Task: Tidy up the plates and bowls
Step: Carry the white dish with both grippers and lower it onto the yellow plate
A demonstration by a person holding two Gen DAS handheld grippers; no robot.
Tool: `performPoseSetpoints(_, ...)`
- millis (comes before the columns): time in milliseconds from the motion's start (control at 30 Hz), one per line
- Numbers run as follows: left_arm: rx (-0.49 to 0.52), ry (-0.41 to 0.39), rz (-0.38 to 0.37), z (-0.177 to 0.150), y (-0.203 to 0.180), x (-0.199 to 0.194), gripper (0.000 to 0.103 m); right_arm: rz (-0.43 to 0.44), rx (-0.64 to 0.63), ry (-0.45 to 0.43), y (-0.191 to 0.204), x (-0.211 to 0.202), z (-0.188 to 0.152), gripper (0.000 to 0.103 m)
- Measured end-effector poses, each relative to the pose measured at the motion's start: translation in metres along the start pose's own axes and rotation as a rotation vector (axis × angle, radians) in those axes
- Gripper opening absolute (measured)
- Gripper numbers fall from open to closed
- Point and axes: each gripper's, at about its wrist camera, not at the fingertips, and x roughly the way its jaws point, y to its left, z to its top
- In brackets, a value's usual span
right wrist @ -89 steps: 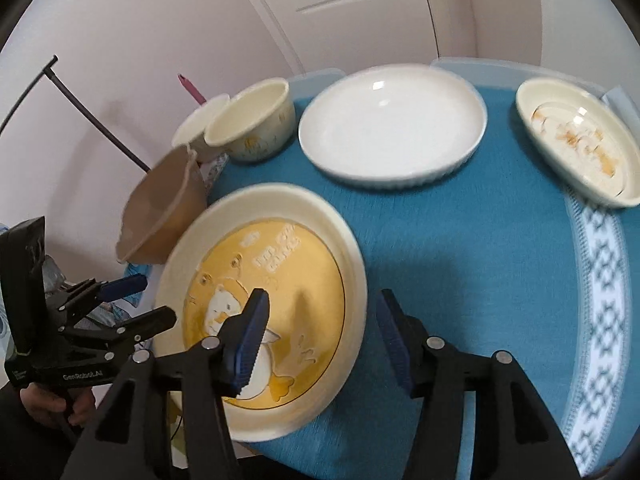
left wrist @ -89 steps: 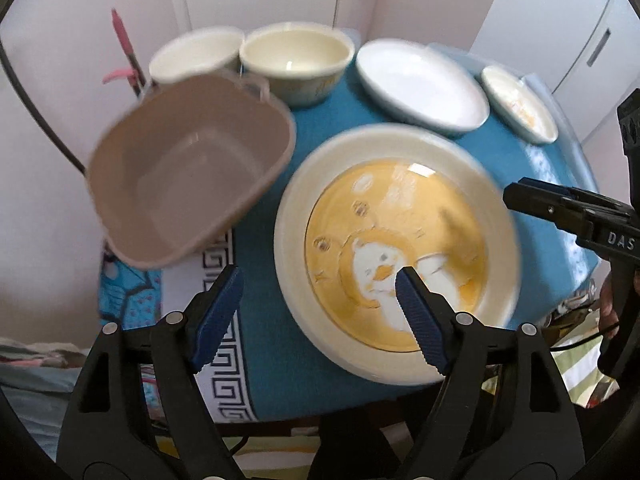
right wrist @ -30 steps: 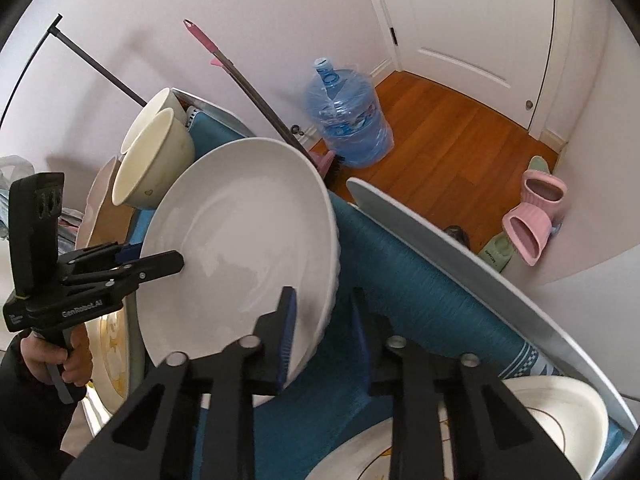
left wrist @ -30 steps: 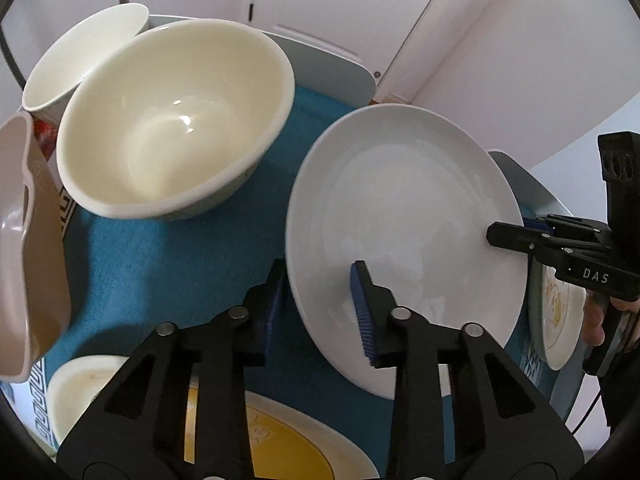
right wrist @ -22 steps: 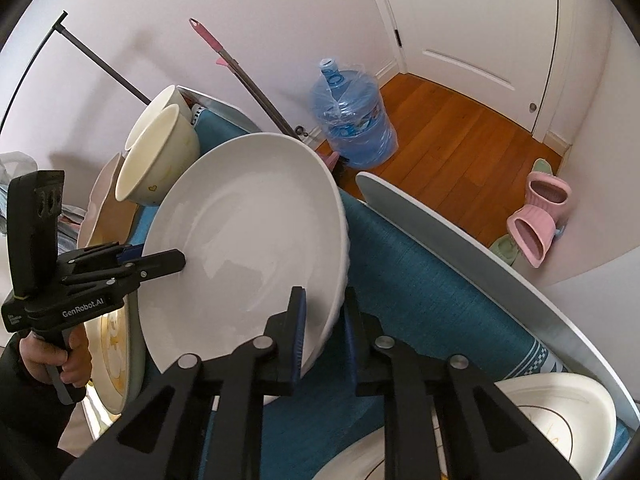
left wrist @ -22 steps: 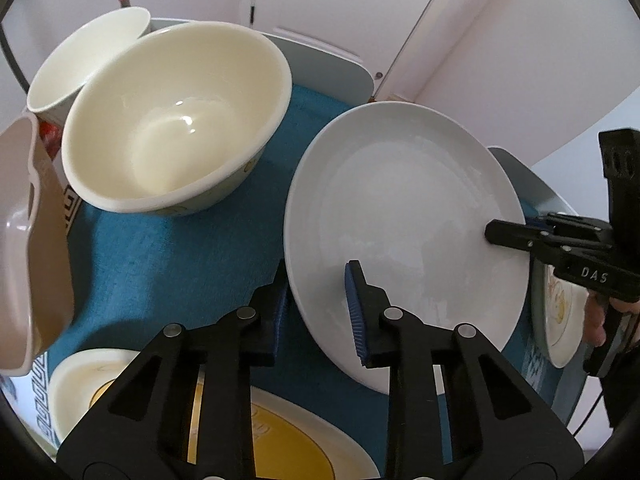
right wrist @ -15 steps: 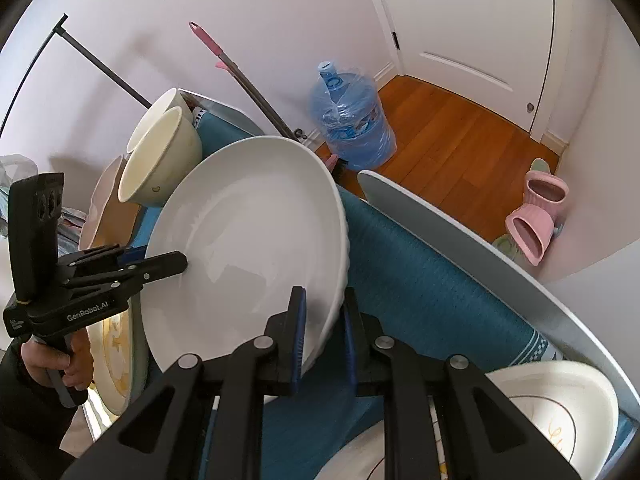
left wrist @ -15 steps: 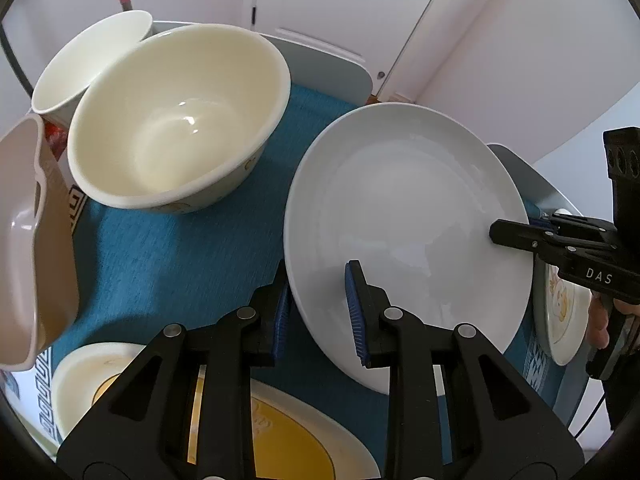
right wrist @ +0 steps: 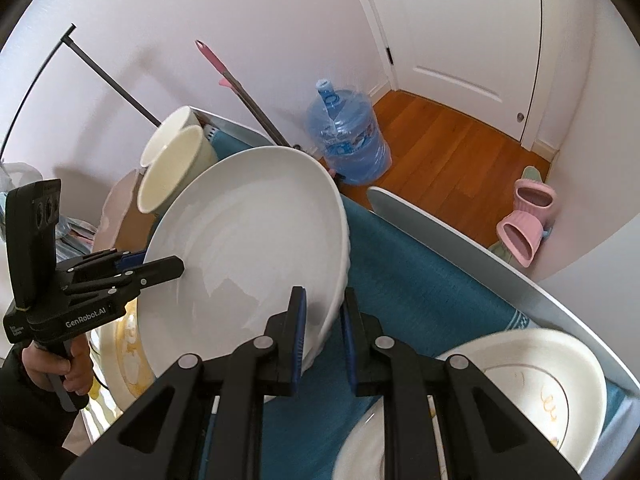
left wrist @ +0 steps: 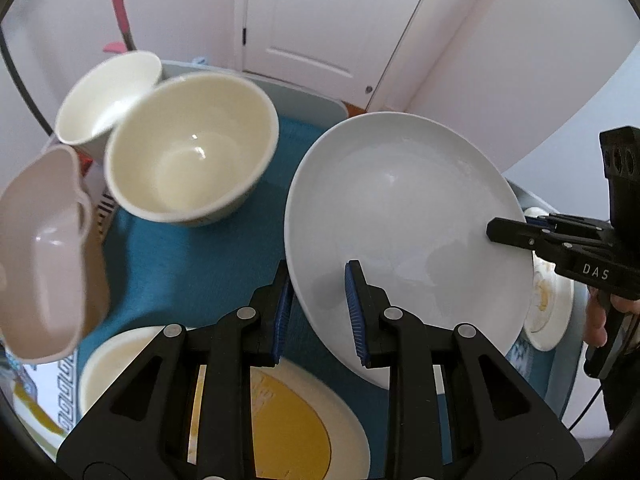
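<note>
Left wrist view has the white plate (left wrist: 404, 220) at centre right, tilted above the blue cloth (left wrist: 192, 264), its near rim pinched by the left gripper (left wrist: 318, 308). Its far edge, at frame right, is clamped by the right gripper (left wrist: 516, 232). Cream bowl (left wrist: 188, 164) sits upper left, yellow plate (left wrist: 296, 428) at the bottom.

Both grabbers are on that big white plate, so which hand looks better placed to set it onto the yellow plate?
Left, probably. The left gripper grips the white plate on the rim nearest the yellow plate; the right gripper clamps the far rim, by the small patterned plate.
</note>
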Motion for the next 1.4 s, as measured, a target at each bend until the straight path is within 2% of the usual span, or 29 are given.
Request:
performPoseSetpoints(133,0.017,-0.029,-0.016,0.001,0.002,-0.036,0.023,-0.003,0.008,-0.049,0.023,-0.023,-0.006,0.016)
performPoseSetpoints(300,0.060,-0.054,-0.043,-0.004,0.022,-0.080,0.022,-0.019,0.028,-0.125,0.065,-0.050,-0.022,0.016)
performPoseSetpoints(433,0.118,-0.046,-0.058,-0.015,0.041,-0.109,0.022,-0.034,0.076,-0.165,0.103,-0.061,-0.043,0.016)
performPoseSetpoints(567,0.163,-0.016,-0.075,-0.029,0.059,-0.121,0.022,-0.056,0.125,-0.177,0.136,-0.057,-0.068,0.016)
performPoseSetpoints(733,0.211,0.039,-0.094,-0.055,0.084,-0.110,0.022,-0.068,0.218,-0.167,0.164,-0.035,-0.106,0.016)
performPoseSetpoints(933,0.242,0.115,-0.115,-0.086,0.104,-0.087,0.022,-0.117,0.293,-0.146,0.180,-0.006,-0.133,0.016)
performPoseSetpoints(1100,0.279,0.130,-0.122,-0.094,0.114,-0.071,0.022,-0.156,0.314,-0.145,0.188,0.004,-0.137,0.016)
performPoseSetpoints(1400,0.359,0.141,-0.053,-0.098,0.110,-0.051,0.022,-0.224,0.274,-0.142,0.196,0.014,-0.134,0.016)
